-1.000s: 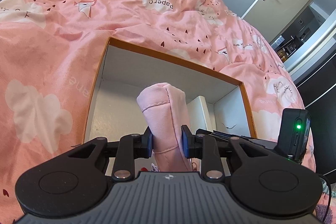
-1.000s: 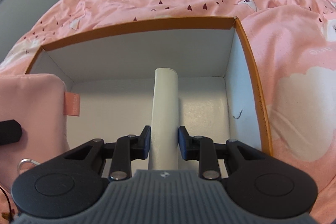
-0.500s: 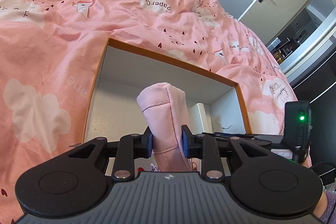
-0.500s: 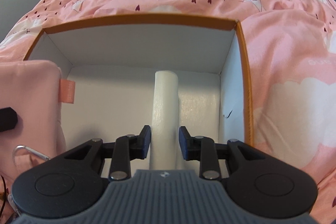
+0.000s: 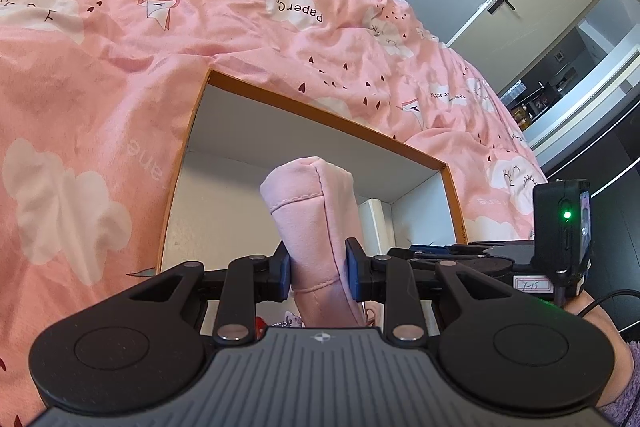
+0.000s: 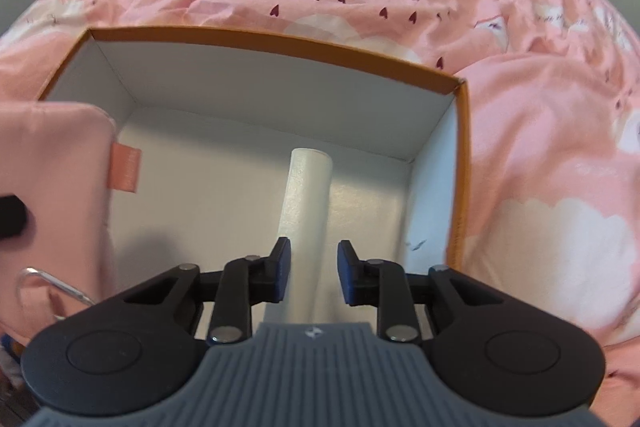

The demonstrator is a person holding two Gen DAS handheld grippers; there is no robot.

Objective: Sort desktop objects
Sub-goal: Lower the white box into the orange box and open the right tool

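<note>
Left gripper: clamped on pink pouch, above box.
Right gripper: closing; white tube between jaws, gaps visible.
Remaining: neither item deposited yet.

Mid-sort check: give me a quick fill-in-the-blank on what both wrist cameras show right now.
1. The left tongs are shut on a ___ pouch.
2. The rim of the box is coloured ___.
3. The tube above the box floor is coloured ___.

Missing words: pink; orange; white.
</note>
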